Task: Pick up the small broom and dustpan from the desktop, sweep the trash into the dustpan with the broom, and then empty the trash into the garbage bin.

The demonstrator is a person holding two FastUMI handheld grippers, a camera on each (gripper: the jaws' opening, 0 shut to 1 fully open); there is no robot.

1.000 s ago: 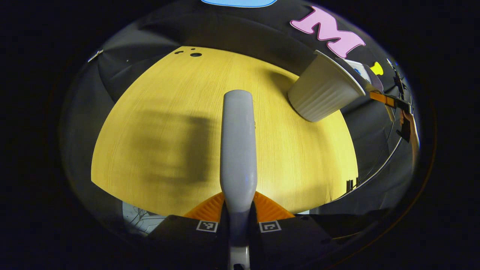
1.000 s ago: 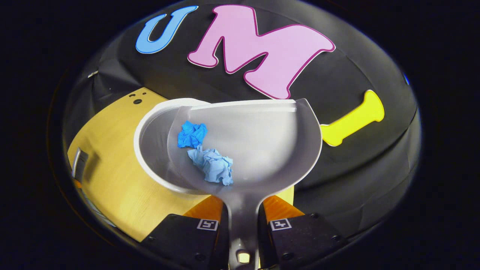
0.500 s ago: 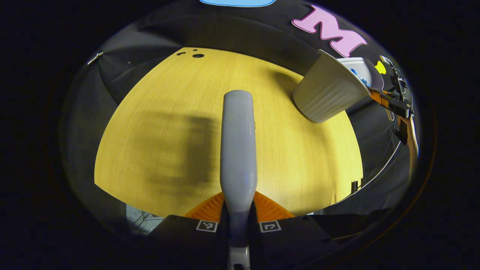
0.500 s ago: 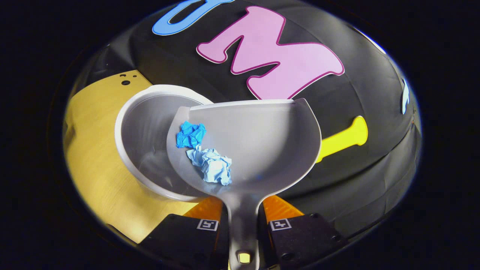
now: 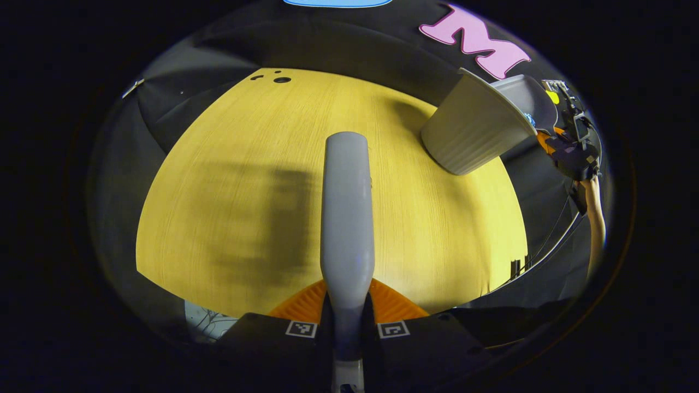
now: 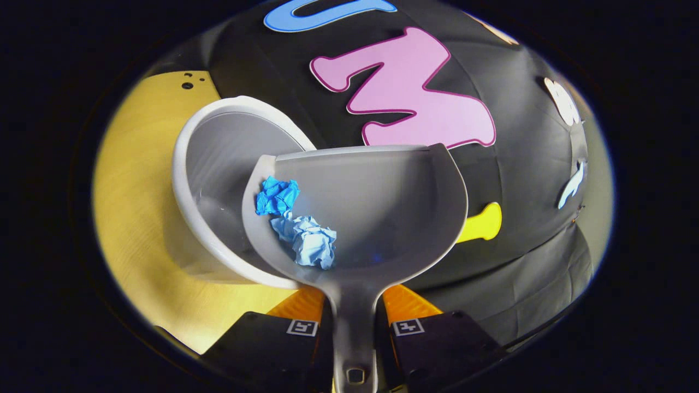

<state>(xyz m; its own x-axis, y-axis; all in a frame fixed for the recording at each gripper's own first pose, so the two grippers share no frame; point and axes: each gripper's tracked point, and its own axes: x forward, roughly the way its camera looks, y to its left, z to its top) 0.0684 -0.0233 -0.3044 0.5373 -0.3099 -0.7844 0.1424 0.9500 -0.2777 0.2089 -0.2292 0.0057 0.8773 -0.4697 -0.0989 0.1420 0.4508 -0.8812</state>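
Right gripper view: garbage bin (image 6: 218, 164) partly behind dustpan (image 6: 382, 207)

No readable text, brand or number appears; square coded marker tags (image 6: 302, 327) sit on the gripper bodies, carrying patterns, not legible writing.

My own fingers cover the base of the grey plastic broom handle (image 5: 347, 218), whose bristles lie out of sight. In the right gripper view, the grey plastic dustpan (image 6: 382, 218) hides the near rim of the white ribbed garbage bin (image 6: 218, 164), and its handle end runs past the picture's bottom edge.
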